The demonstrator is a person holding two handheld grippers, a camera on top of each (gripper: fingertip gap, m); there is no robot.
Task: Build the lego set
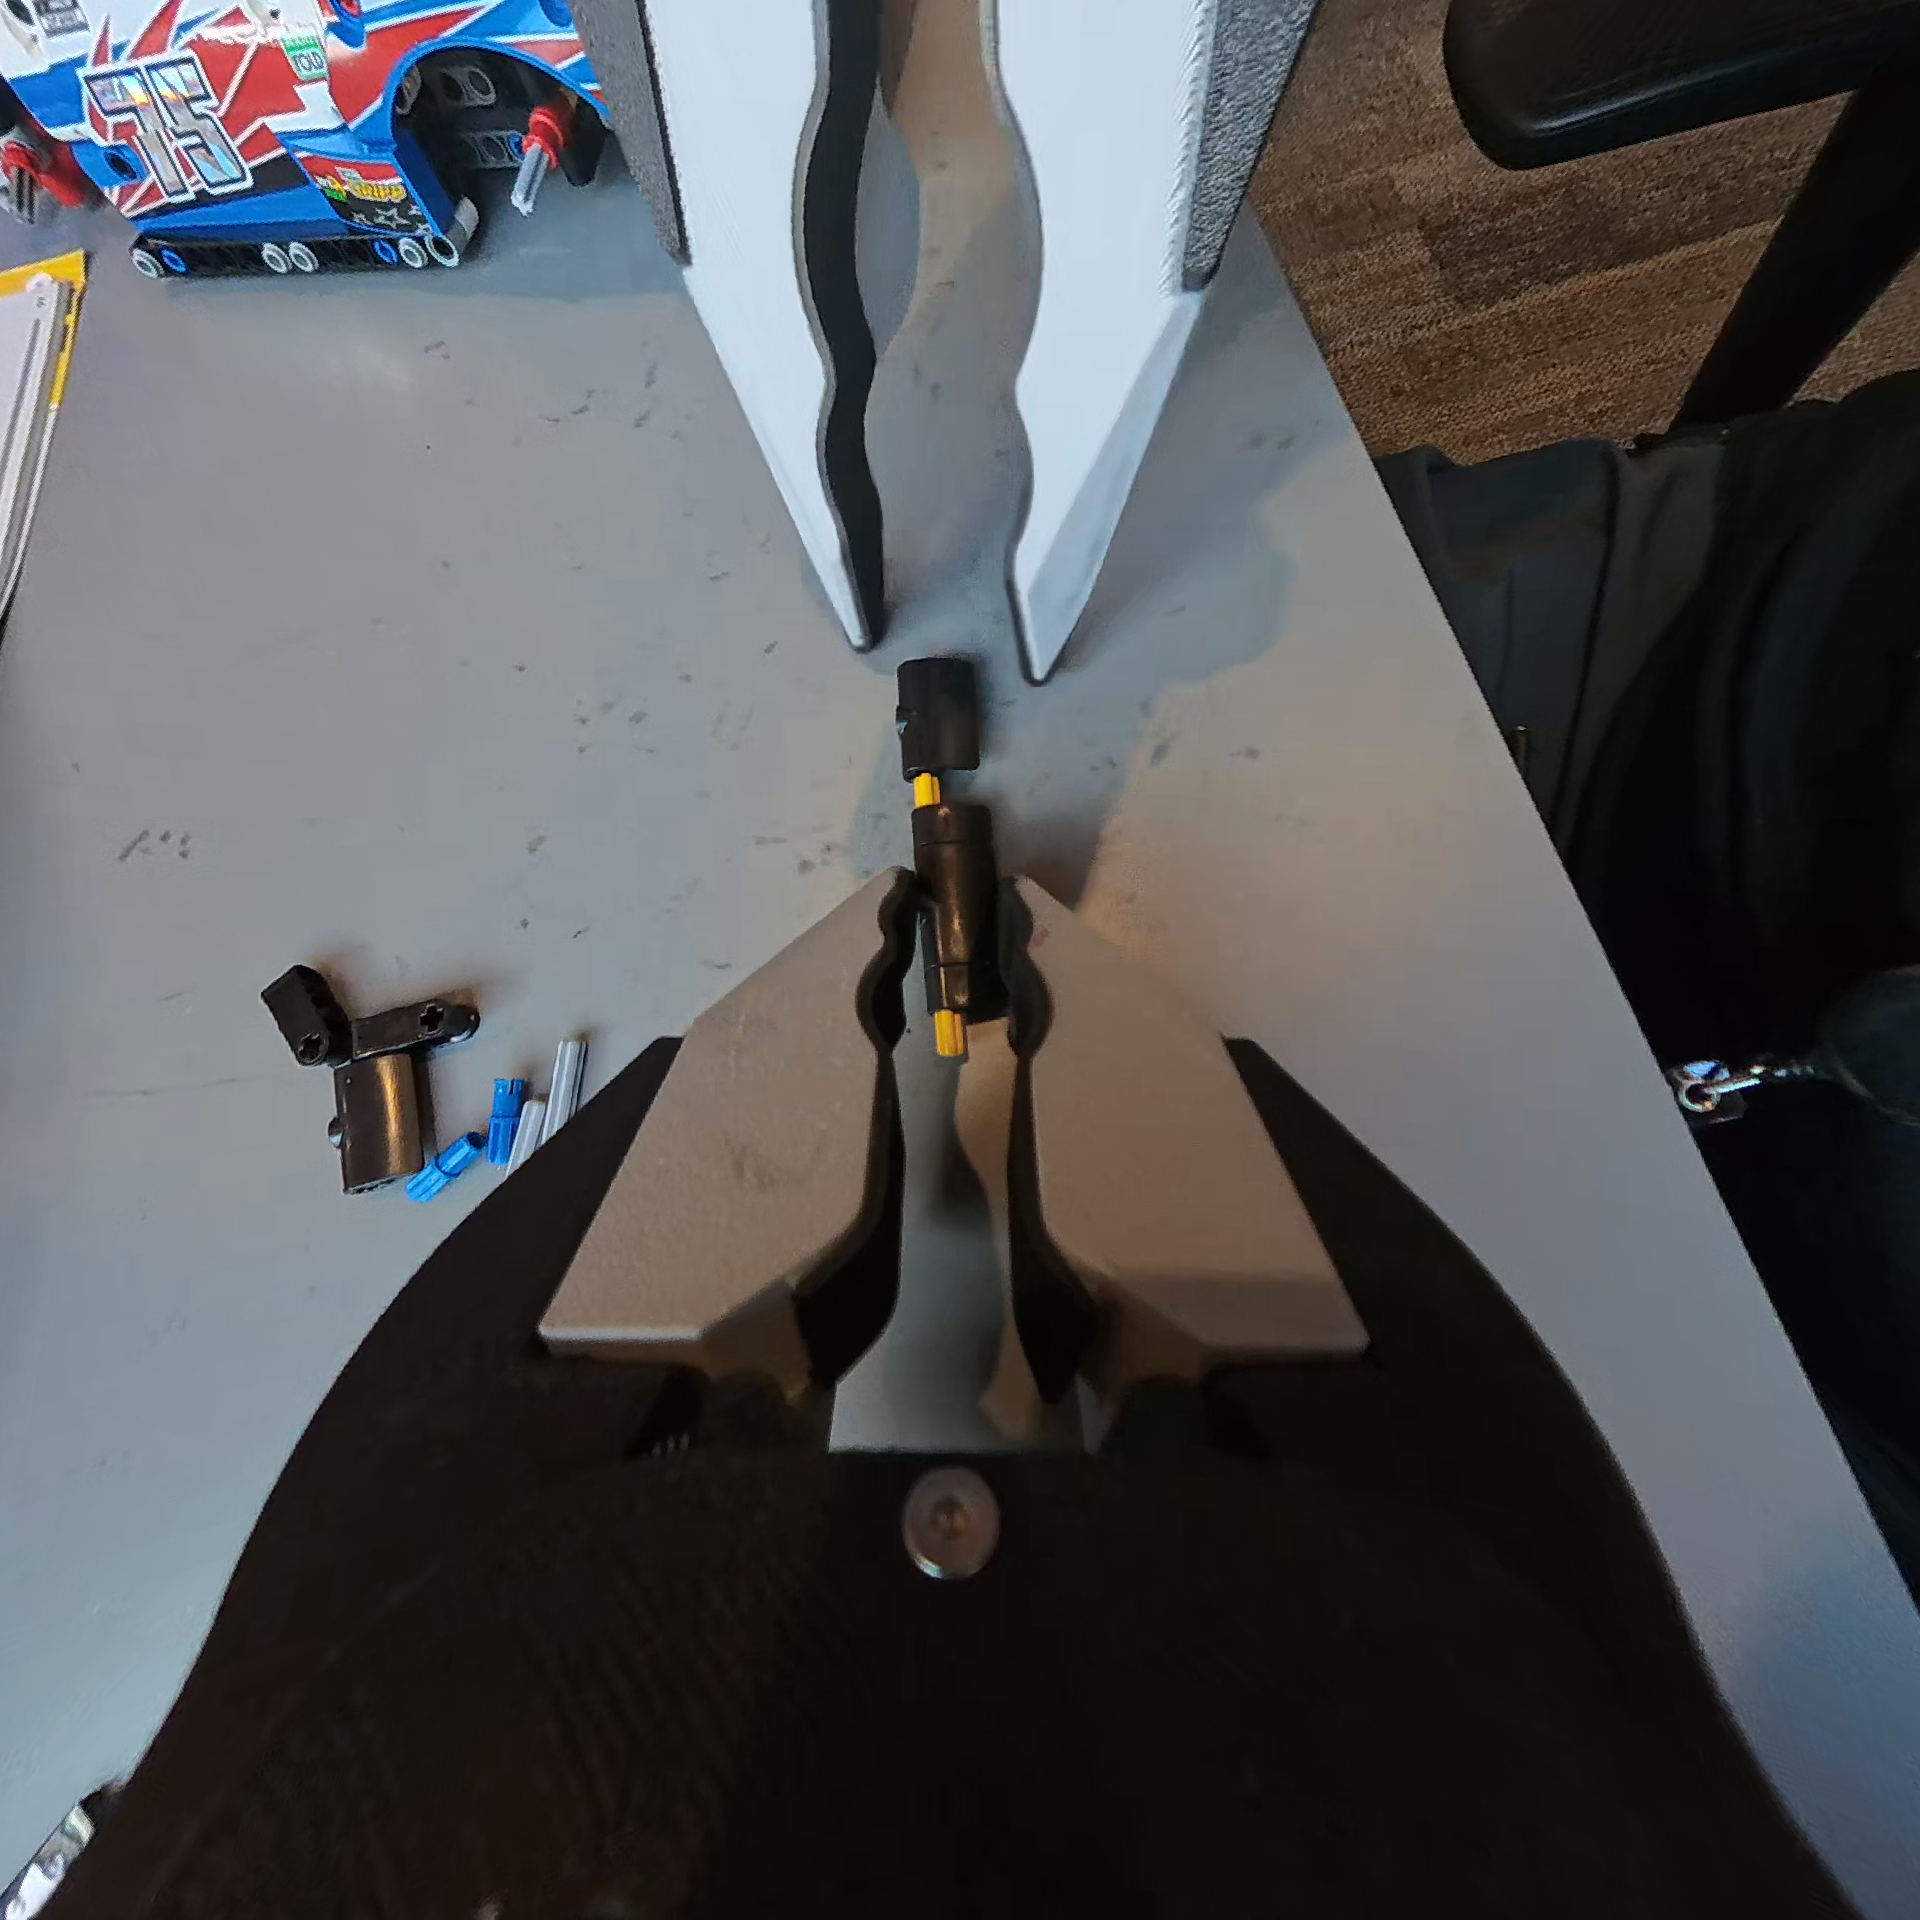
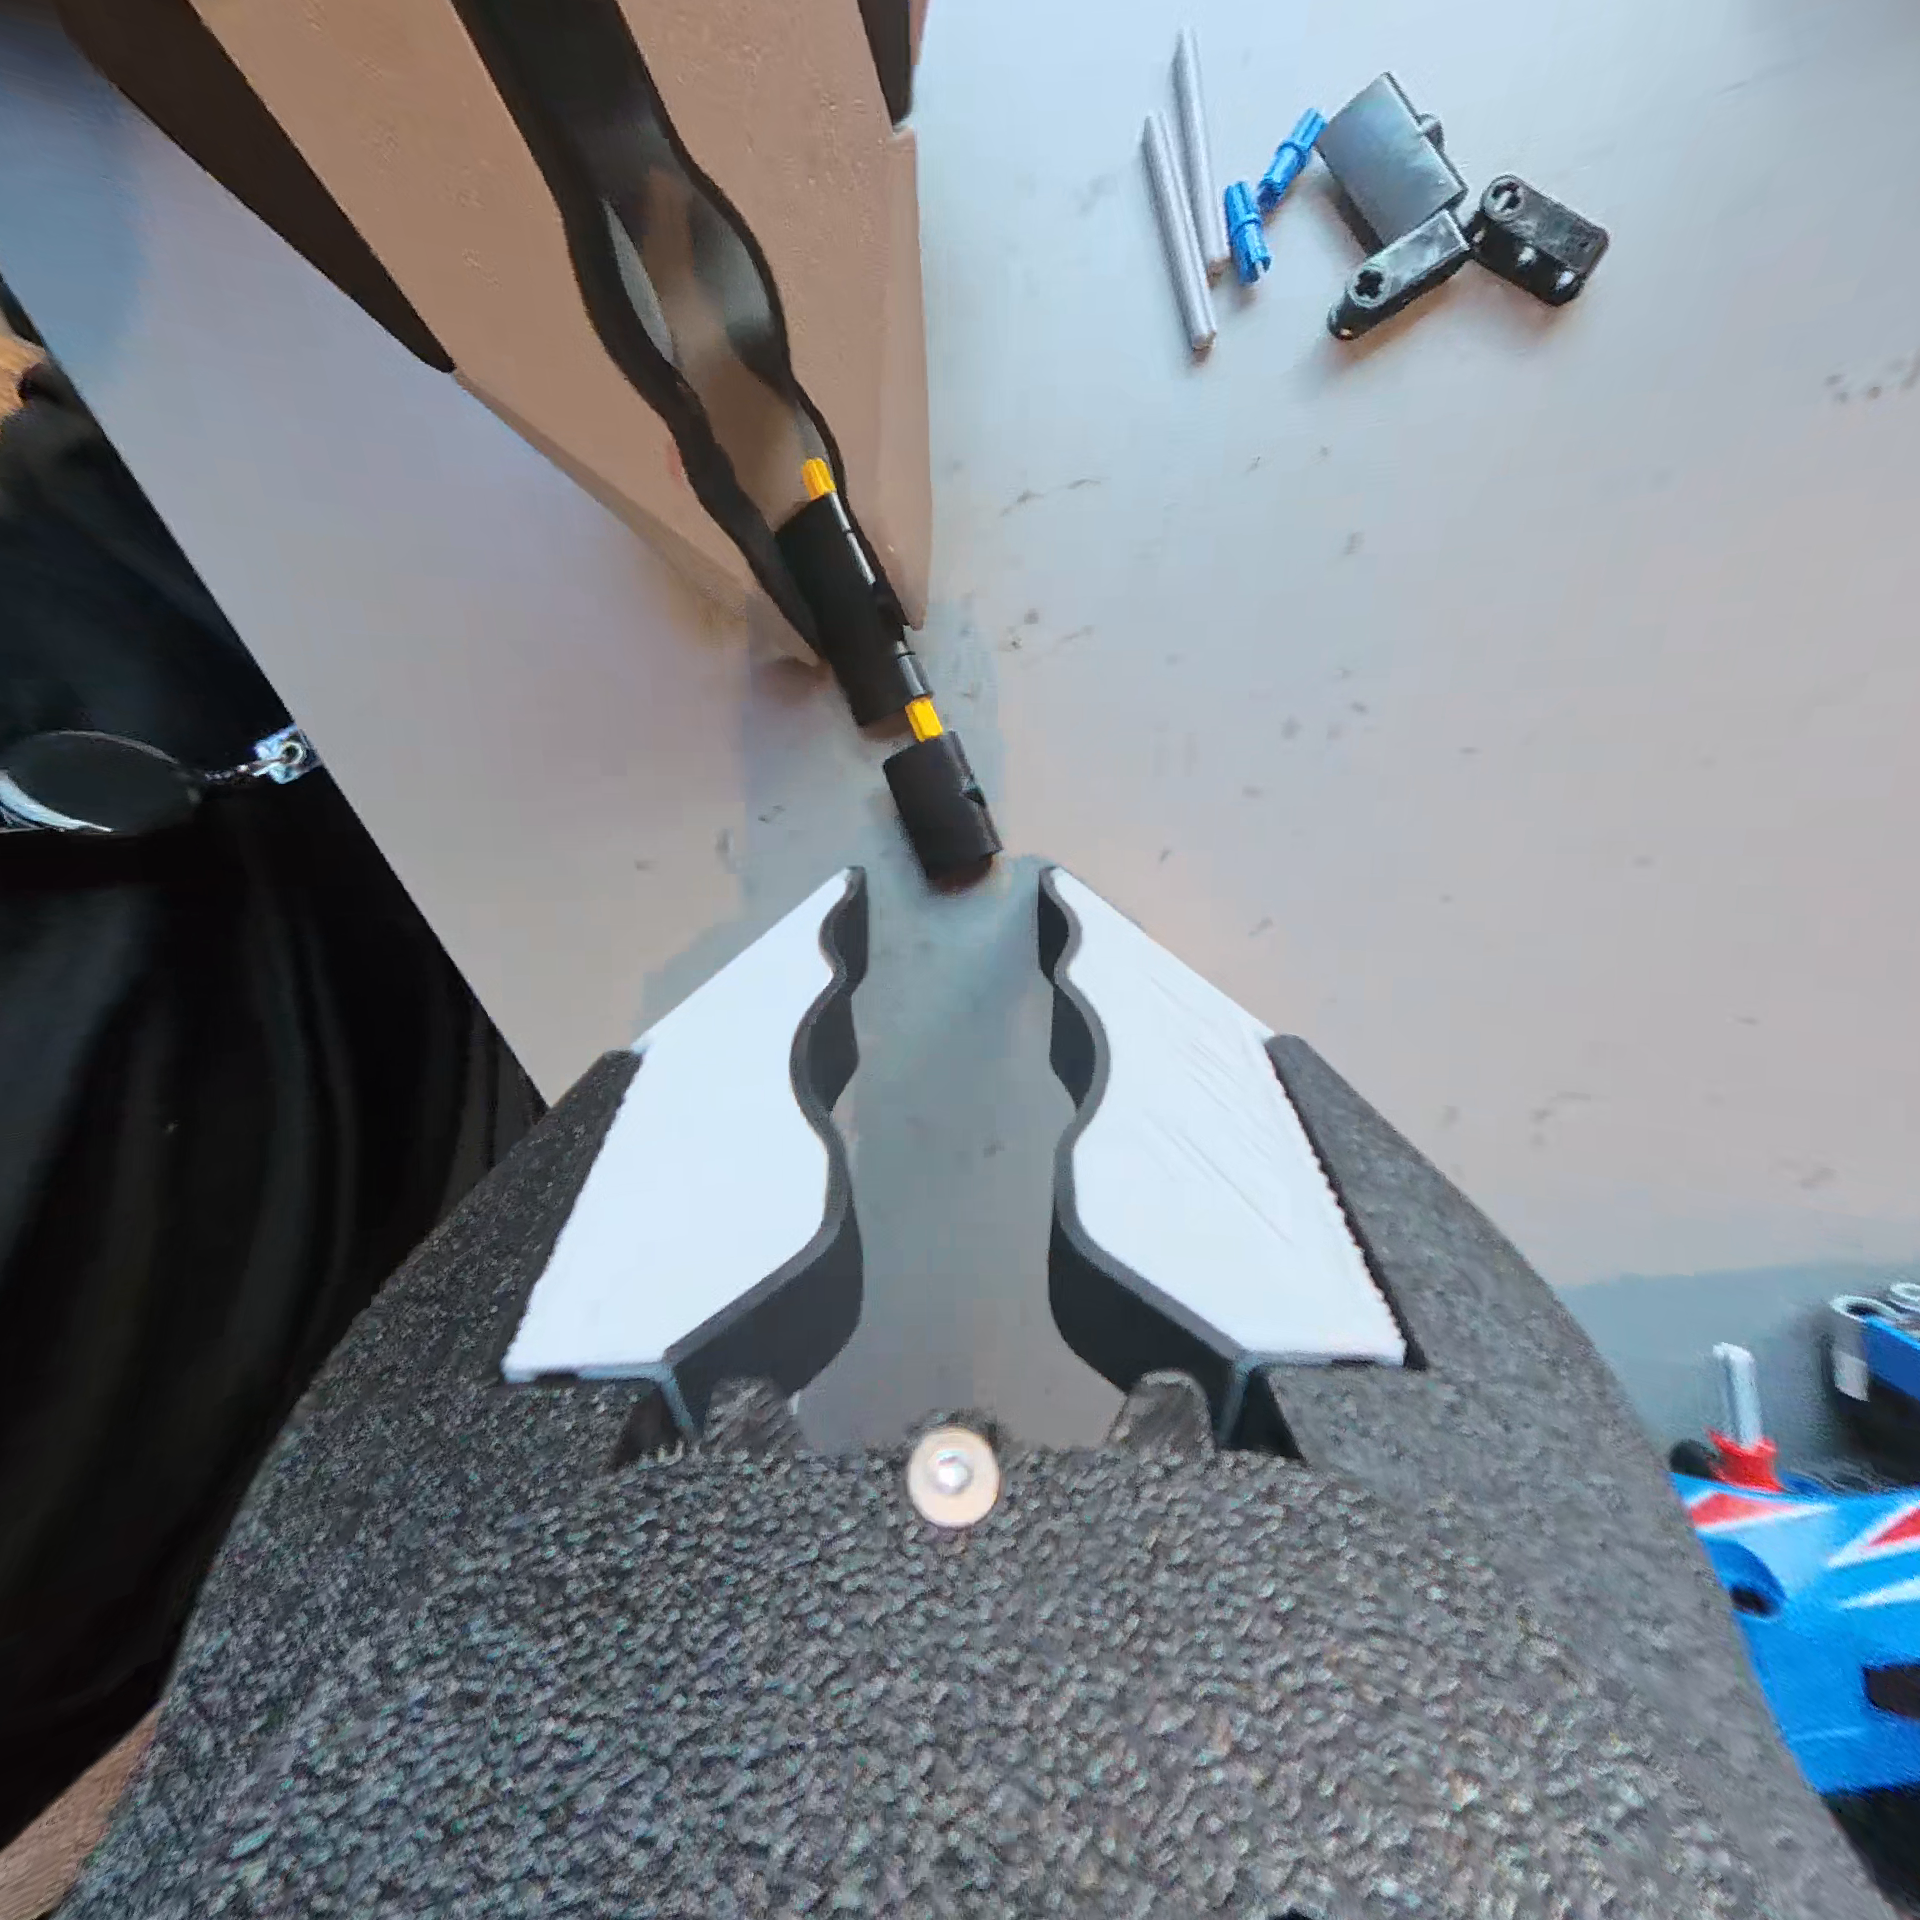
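Observation:
My left gripper (image 1: pixel 958 894) is shut on a black sleeve (image 1: pixel 954 914) with a yellow axle (image 1: pixel 948 1034) running through it. It holds the sleeve just above the grey table (image 1: pixel 468 623). A small black connector (image 1: pixel 938 717) sits at the axle's far end. My right gripper (image 2: pixel 948 883) is open and empty, its white fingertips (image 2: pixel 847 894) just short of that connector (image 2: pixel 940 816). In the right wrist view the left gripper (image 2: pixel 862 634) comes in from the upper left with the sleeve (image 2: pixel 842 603). The right gripper (image 1: pixel 951 649) faces it from the top of the left wrist view.
Loose black parts (image 1: pixel 379 1091), blue pins (image 1: pixel 499 1117) and grey axles (image 1: pixel 556 1086) lie left of my left gripper. A blue, red and white Lego car (image 1: pixel 260 135) stands at the far left. A booklet (image 1: pixel 31 416) lies at the left edge. The table edge (image 1: pixel 1507 727) runs close on the right. Some 5 cm of space lies between my two pairs of fingers.

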